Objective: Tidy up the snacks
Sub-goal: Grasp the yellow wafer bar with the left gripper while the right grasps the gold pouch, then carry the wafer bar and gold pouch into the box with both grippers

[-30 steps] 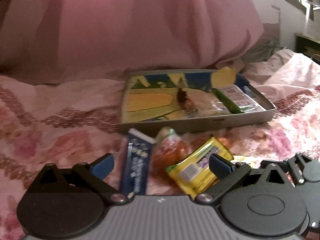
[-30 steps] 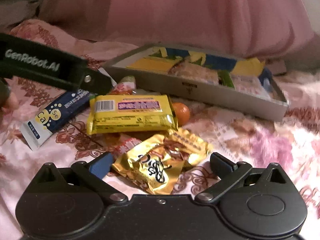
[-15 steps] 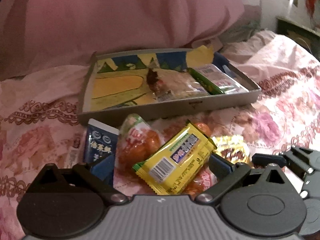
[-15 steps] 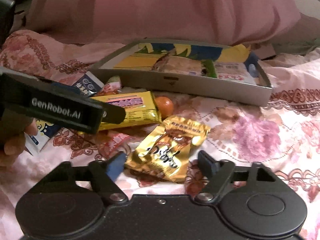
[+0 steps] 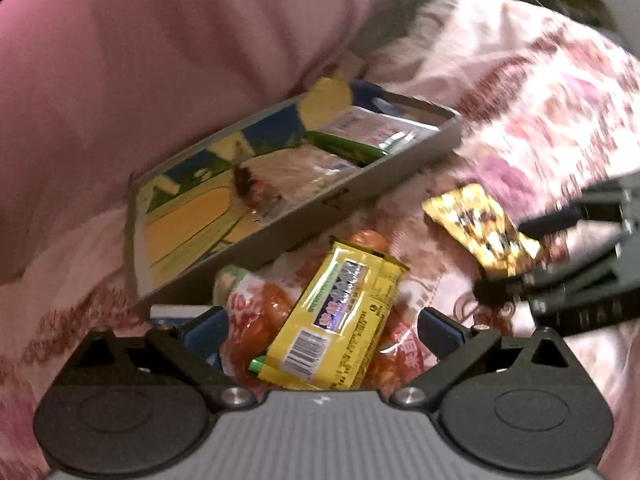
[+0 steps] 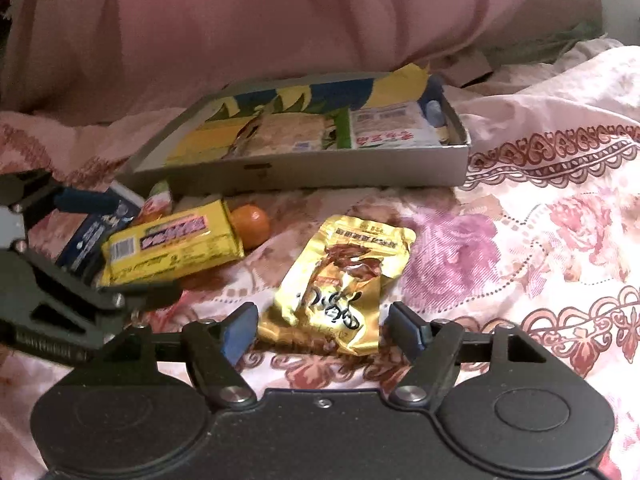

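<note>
The shallow grey cardboard tray on the flowered pink bedspread already holds about 3 flat packets along its far and right side; the rest is judged still to do. At least 5 snacks lie loose on the bed before the tray's near wall: a crinkled gold foil pouch, a yellow plastic-wrapped bar, a small orange fruit, a red-and-clear bag and a dark blue sachet. The right gripper straddles the gold pouch, jaws opening, pads not pressing. The left gripper stands wide over the yellow bar.
</note>
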{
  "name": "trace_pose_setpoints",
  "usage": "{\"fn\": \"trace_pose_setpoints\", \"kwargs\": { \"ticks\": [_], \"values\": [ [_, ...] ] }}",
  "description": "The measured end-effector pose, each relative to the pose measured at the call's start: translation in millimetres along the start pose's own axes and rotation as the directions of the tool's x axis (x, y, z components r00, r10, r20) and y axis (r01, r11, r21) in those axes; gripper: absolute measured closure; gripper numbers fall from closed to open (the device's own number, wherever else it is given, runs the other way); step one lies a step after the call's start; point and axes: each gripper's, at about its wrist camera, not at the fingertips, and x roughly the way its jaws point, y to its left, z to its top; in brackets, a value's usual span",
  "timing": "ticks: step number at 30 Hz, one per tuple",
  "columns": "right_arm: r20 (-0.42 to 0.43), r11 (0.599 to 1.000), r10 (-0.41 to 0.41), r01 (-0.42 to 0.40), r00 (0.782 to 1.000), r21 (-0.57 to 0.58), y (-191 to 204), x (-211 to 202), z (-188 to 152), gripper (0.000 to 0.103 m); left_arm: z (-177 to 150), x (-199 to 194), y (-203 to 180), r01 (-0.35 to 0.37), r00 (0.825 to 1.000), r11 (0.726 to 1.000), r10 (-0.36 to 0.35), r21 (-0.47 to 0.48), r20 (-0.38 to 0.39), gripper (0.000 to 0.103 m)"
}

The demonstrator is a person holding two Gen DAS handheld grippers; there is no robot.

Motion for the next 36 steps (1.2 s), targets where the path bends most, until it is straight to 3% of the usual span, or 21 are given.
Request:
{"fn": "trace_pose_setpoints", "kwargs": {
  "ticks": [7,11,18,19,22,23,25,29,31,36],
  "values": [
    [0.013,0.999,0.004,-0.004,1.0,0.034,-9,4,5,0.029,11,9,-2,0.028,1.0,0.999,-0.027,0.046,-0.01,0.005],
    [0.021,1.0,0.014,-0.014,1.0,0.024,-7,9,6,0.027,15,21,-8,0.039,0.997,0.992,-0.031,0.123,-0.067,0.02],
    [0.023,0.999,-0.002,0.004,1.0,-0.05,5,16,2,0.018,19,26,-13,0.027,0.992,0.983,-0.005,0.182,-0.122,0.028],
    [0.025,0.998,-0.012,0.014,1.0,-0.064,7,16,2,0.019,18,26,-14,0.026,0.992,0.981,-0.002,0.19,-0.124,0.028],
    [0.041,0.993,-0.058,0.062,0.997,-0.097,8,14,1,0.04,17,26,-15,0.015,0.993,0.98,0.009,0.199,-0.119,0.032],
    [0.044,0.993,-0.059,0.063,0.997,-0.095,6,14,2,0.041,16,25,-16,0.009,0.993,0.979,0.014,0.203,-0.115,0.035],
    [0.042,0.995,-0.057,0.06,0.997,-0.081,3,13,3,0.044,14,22,-17,-0.015,0.994,0.978,0.038,0.208,-0.104,0.043],
    [0.044,0.994,-0.06,0.064,0.997,-0.091,4,10,2,0.045,15,14,-18,-0.022,0.993,0.978,0.045,0.207,-0.108,0.045],
    [0.044,0.994,-0.058,0.062,0.997,-0.096,5,8,1,0.045,15,11,-18,-0.033,0.993,0.98,0.054,0.198,-0.105,0.05],
    [0.05,0.993,-0.045,0.05,0.998,-0.106,9,0,-2,0.045,14,3,-12,-0.029,0.992,0.991,0.045,0.133,-0.116,0.051]
  ]
}}
